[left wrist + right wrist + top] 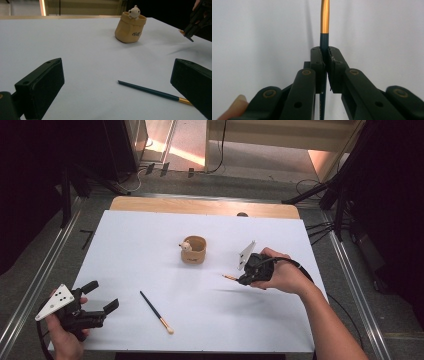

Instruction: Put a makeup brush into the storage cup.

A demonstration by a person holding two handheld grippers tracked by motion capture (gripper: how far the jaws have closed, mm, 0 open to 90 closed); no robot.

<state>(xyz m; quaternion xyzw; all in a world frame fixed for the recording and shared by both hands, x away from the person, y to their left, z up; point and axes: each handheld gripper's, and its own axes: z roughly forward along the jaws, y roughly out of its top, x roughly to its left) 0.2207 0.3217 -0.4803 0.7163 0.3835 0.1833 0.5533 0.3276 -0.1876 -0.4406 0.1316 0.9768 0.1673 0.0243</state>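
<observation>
From above, my right gripper (pixel 243 280) is clamped on 1 brush (pixel 229 277), gold tip poking out just above the table (pixel 150 235) near the pot (pixel 193 250). My left gripper (pixel 117 82) gapes beside brush 2 (pixel 150 91). Right view: dark handle (pixel 323 42) pinched, gold ferrule (pixel 325 16) beyond.

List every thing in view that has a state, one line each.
Right gripper: shut on a brush, raised off the table.
Held brush: clamped by its dark handle.
Left gripper: open, holding nothing.
Second brush: lying flat on the table.
Pouch: upright, open, small figure at its rim.
</observation>
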